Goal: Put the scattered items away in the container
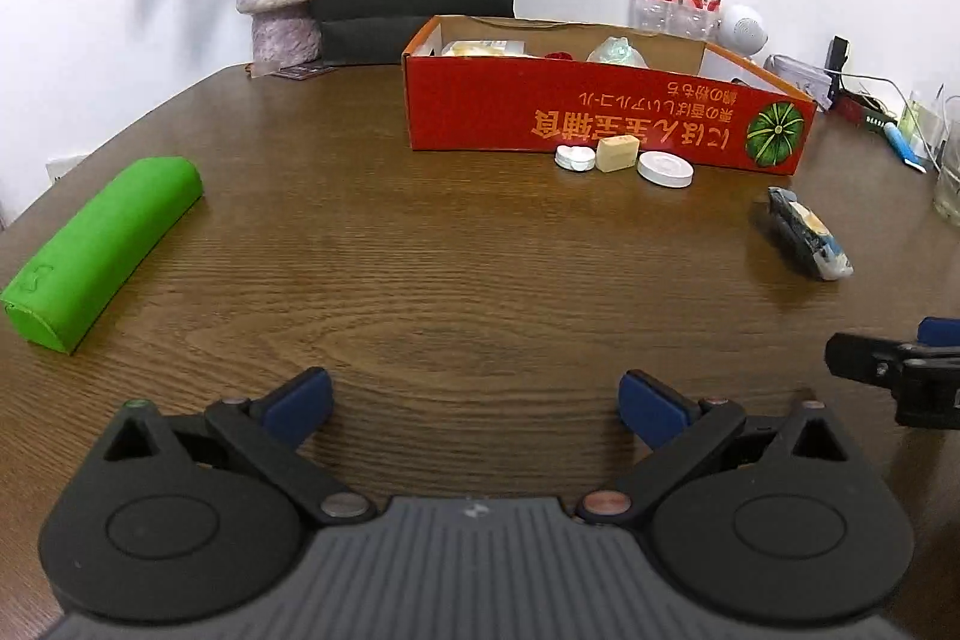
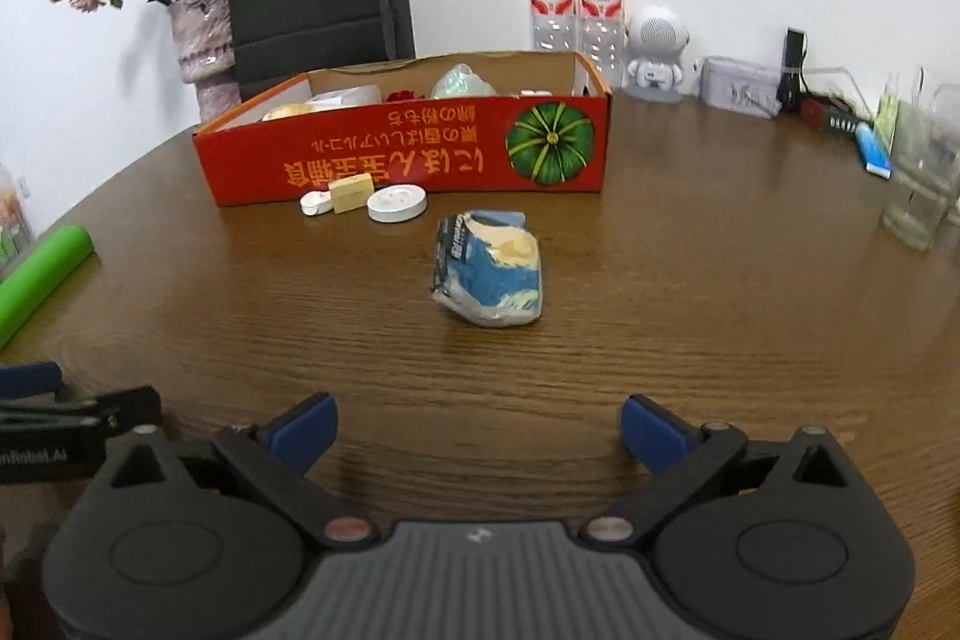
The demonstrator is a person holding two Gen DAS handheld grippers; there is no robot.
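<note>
Near the middle of the worktop (image 2: 660, 340), straight ahead of the right claw (image 2: 477, 436), lies the crumpled blue-and-cream packet (image 2: 489, 271); both that claw and the left claw (image 1: 474, 409) hover with jaws wide and nothing between them. Toward the far edge stands the red cardboard box (image 2: 420, 148), open-topped and already holding several things; touching or just beside its front wall sit a white heart-shaped case (image 2: 316, 203), a tan block (image 2: 351, 191) and a round white tin (image 2: 397, 203); a green roll (image 1: 102, 250) lies near the left edge, well apart from the rest.

The packet looks like the step in hand (it is nearest the right claw and squarely in line); I would bring the claw in low, straddle the narrower width of the packet, and close gently since the wrapper seems soft and likely to slip or crush; then lift clear over the box's front wall before releasing, taking care not to nudge the three small pieces at its foot.
</note>
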